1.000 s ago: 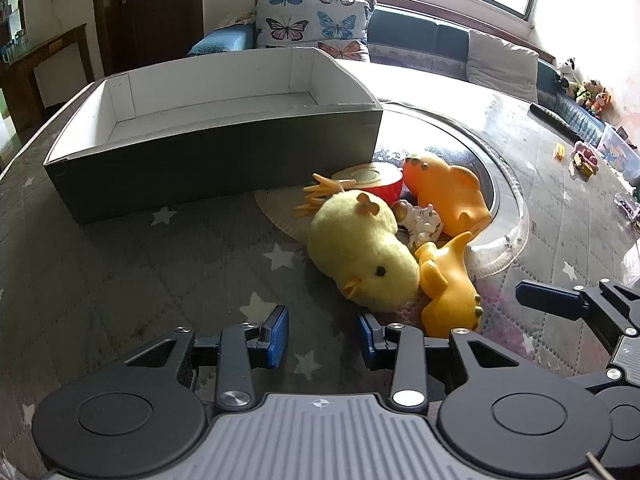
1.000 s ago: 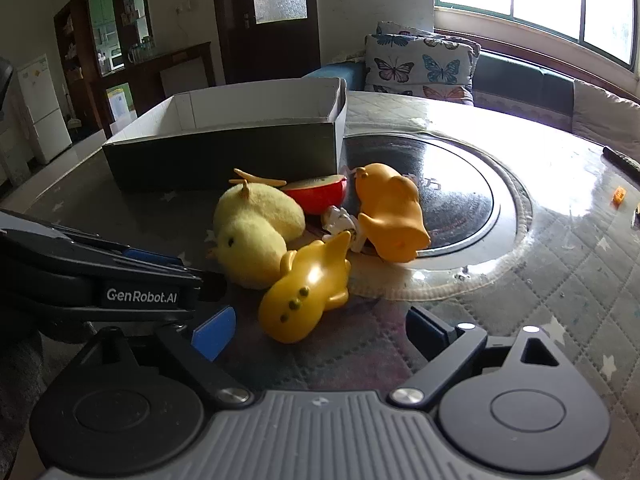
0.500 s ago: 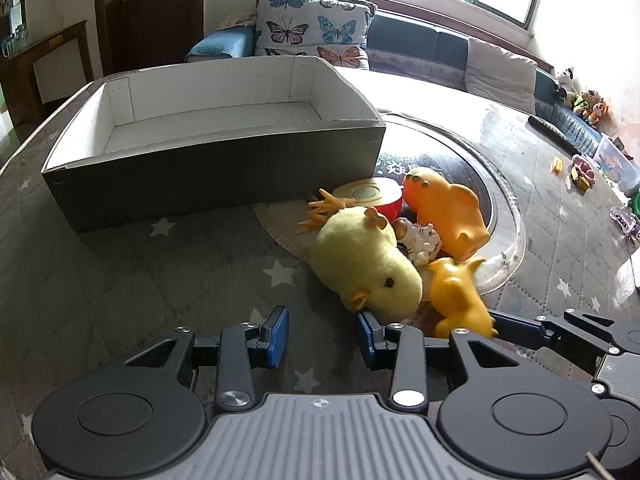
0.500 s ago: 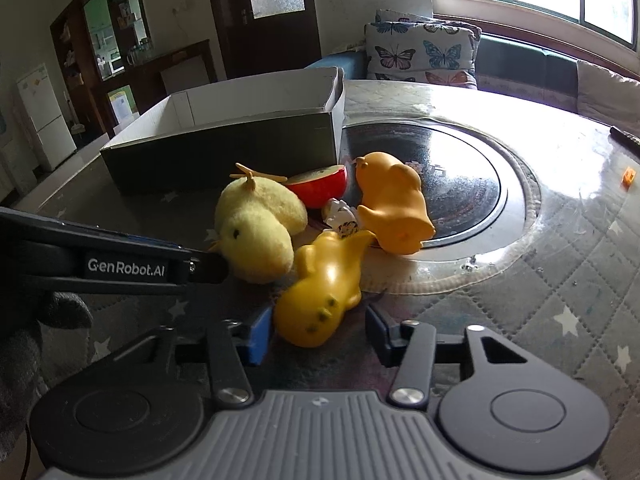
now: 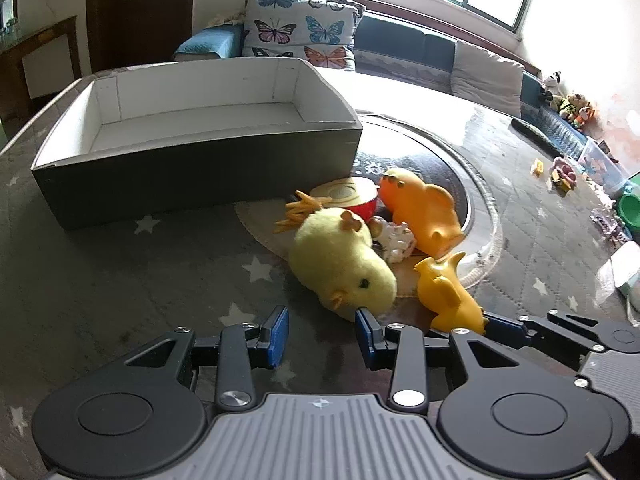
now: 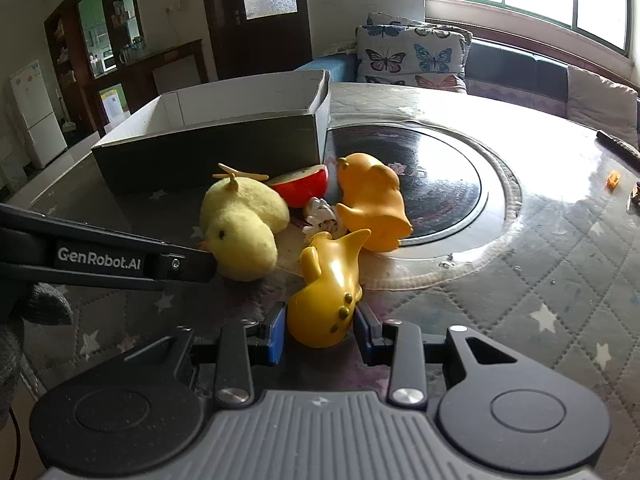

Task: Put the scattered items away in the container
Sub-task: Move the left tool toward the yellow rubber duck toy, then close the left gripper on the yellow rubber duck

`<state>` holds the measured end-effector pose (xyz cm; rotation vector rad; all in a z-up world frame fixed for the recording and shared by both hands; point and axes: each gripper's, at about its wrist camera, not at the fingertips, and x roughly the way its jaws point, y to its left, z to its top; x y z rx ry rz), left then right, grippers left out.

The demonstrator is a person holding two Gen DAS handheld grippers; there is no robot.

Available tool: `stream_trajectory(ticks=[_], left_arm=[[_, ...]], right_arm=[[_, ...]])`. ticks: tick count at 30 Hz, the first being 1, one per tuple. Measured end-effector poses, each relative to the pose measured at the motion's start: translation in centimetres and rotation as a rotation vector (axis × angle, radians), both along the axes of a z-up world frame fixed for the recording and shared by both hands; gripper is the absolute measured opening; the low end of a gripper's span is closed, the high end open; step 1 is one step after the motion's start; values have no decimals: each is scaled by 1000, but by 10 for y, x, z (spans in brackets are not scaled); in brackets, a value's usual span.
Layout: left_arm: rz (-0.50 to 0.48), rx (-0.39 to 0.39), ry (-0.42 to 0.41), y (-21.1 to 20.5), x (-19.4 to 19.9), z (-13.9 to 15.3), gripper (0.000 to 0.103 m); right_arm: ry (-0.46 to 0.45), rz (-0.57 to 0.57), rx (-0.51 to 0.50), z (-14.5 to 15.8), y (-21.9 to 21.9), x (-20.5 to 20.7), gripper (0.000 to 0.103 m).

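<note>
Right hand-held gripper point(image 6: 320, 330) clamped on the yellow toy point(image 6: 330, 292) — left point(image 5: 322, 330) half open, empty.
Slick plastic could squirt out before the box point(image 6: 224, 148) — only its rounded end is pinched.

the small white toy point(image 6: 322, 218) sits half hidden behind the yellow rubber toy point(image 6: 328, 292) mid frame; small things point(image 5: 560, 174) at the far right stay too small to tell.
</note>
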<state>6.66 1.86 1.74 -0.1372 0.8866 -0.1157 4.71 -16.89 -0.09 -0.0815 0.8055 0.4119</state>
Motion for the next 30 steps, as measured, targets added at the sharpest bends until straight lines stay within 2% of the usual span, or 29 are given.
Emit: stream_trajectory(ticks=[18, 24, 30], left_arm=[[-158, -81, 16, -44, 11, 7, 40], [-178, -116, 52, -48, 14, 3, 40], [-189, -113, 69, -53, 17, -2, 40]], right_arm=[[-27, 60, -18, 1, -7, -17, 35], [-25, 104, -16, -1, -9, -26, 35], [-42, 130, -18, -3, -9, -34, 34]])
